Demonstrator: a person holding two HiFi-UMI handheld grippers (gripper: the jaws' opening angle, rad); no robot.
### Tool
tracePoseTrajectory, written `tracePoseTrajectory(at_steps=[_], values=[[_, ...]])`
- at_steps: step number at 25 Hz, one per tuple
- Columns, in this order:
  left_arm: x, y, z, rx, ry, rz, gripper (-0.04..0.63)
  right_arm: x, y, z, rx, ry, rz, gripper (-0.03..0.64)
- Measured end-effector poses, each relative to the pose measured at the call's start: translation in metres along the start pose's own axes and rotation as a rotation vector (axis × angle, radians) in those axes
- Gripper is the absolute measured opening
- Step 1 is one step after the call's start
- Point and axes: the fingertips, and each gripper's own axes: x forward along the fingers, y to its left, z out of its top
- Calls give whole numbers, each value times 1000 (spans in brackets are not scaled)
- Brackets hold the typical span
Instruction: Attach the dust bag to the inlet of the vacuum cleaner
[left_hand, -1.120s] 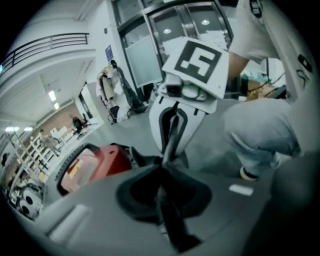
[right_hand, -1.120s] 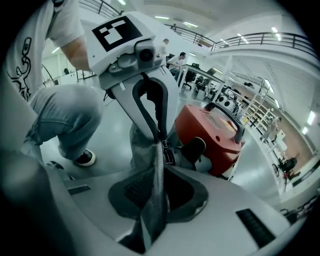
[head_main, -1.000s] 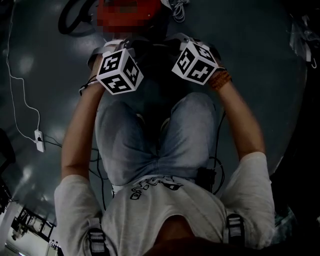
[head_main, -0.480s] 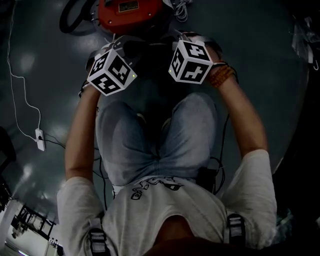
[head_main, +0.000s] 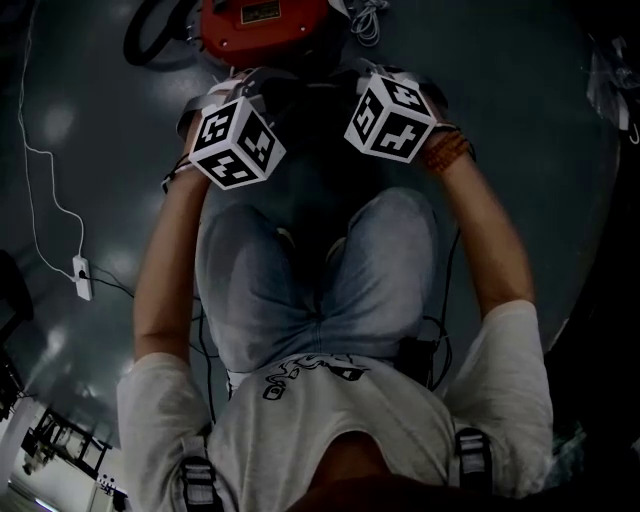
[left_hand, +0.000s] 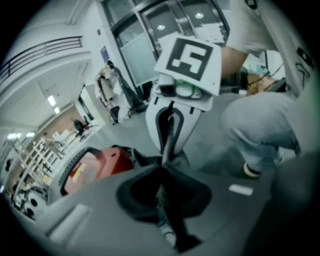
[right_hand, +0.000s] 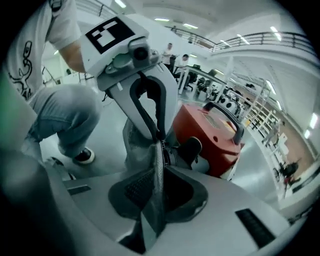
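Jaws narrow (both sides): left gripper (left_hand: 164, 172) and right gripper (right_hand: 159, 165) pinch dust bag (right_hand: 135, 144) fabric. Red vacuum cleaner (right_hand: 212, 130) just behind.

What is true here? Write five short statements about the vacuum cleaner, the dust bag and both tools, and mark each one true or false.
1. The vacuum cleaner is red. True.
2. The right tool is open and empty. False: it is shut on the grey dust bag.
3. The left tool also grips the dust bag, close to the right tool. True.
4. The vacuum cleaner stands on a table. False: it stands on the floor, in front of the person's knees.
5. A white power strip lies on the floor on the left of the head view. True.
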Motion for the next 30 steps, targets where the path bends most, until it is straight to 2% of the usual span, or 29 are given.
tracePoseTrajectory(at_steps=[2,4,7,9,14,16,18,22,25,28,30], values=[[-5,0,-6,-79,-33,9,33,2,1,6,-96,45,-3,55],[-5,0,-6,-75,-30,24,32,2,2,6,-101,42,-3,55],[3,1,3,0,1,44,34,-1,0,-4,29,-26,-5,55],[5,1,6,-3,1,53,35,-2,-1,-6,108,-77,-11,55],[-3,0,4,-174,-63,93,58,-4,2,-3,169,-120,-58,57],[-10,-2,5,-226,-79,142,76,-12,2,-2,182,-135,-110,94],[-21,-3,6,-286,-104,205,79,-28,-1,4,237,-191,-180,132],[-49,-4,15,-486,-239,345,79,-70,-4,24,455,-403,-329,133],[-59,-7,22,-627,-334,434,9,-82,4,31,670,-566,-388,126],[-62,-11,24,-691,-386,501,5,-74,14,23,798,-648,-471,64],[-68,-12,25,-727,-418,528,4,-71,19,21,849,-687,-488,42]])
